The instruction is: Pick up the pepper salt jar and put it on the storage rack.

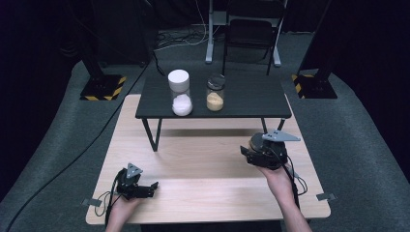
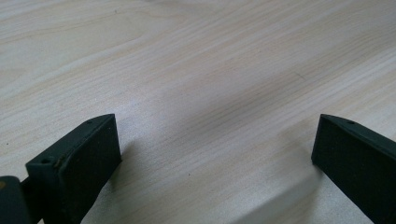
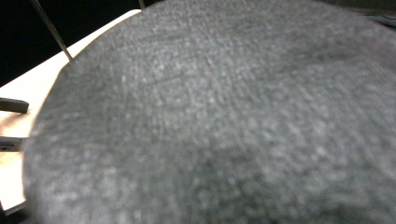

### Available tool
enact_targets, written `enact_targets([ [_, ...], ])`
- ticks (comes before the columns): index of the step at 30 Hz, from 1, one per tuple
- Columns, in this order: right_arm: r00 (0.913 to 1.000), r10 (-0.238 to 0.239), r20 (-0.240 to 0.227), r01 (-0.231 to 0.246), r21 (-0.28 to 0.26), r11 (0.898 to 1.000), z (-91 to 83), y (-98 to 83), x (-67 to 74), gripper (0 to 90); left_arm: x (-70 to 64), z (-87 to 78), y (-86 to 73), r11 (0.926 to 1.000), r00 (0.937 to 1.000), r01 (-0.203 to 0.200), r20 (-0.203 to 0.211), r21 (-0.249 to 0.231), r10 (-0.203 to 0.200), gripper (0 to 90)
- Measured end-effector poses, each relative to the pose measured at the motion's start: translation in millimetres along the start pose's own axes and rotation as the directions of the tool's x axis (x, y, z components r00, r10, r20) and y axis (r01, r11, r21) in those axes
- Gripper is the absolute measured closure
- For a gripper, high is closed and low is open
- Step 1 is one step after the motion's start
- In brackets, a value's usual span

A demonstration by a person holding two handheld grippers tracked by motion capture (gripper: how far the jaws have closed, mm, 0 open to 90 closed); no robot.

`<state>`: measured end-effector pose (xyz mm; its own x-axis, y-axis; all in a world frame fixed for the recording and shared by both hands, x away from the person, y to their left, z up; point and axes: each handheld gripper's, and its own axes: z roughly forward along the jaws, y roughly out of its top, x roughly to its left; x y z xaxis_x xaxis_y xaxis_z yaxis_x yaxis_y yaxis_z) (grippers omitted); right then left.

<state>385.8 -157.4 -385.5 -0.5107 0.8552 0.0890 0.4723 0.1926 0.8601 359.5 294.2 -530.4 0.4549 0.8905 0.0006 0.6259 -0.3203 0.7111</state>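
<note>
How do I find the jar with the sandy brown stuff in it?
Look at the light wooden table; a small black table stands on its far end, with two glass jars side by side on top. The right-hand jar is yours: it holds sandy brown powder, while the left-hand jar has a white cap and white powder.

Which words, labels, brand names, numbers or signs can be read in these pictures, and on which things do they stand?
None: no readable text anywhere.
Jar with white lid: no label visible.
Jar of tan powder: no label visible.
Black and yellow hazard stripes on the stand bases: a warning pattern, no words.
Right gripper, left gripper: no markings legible.
</note>
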Motion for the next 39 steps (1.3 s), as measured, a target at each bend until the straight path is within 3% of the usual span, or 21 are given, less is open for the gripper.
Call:
enact_targets([
  [29, 0.9996, -0.020, 0.022, 0.021, -0.042, 0.999, -5.8, 78.0, -2.4, 29.5, -0.1, 0.1, 0.2, 1.0000, 1.0000, -0.003, 0.002, 0.001, 0.003, 0.8],
  [39, 0.9993, -0.010, 0.037, 0.012, -0.055, 0.998, -2.7, 103.5, -9.5, 29.6, -0.1, 0.2, 0.2, 1.0000, 1.0000, -0.003, 0.003, 0.000, 0.003, 0.8],
])
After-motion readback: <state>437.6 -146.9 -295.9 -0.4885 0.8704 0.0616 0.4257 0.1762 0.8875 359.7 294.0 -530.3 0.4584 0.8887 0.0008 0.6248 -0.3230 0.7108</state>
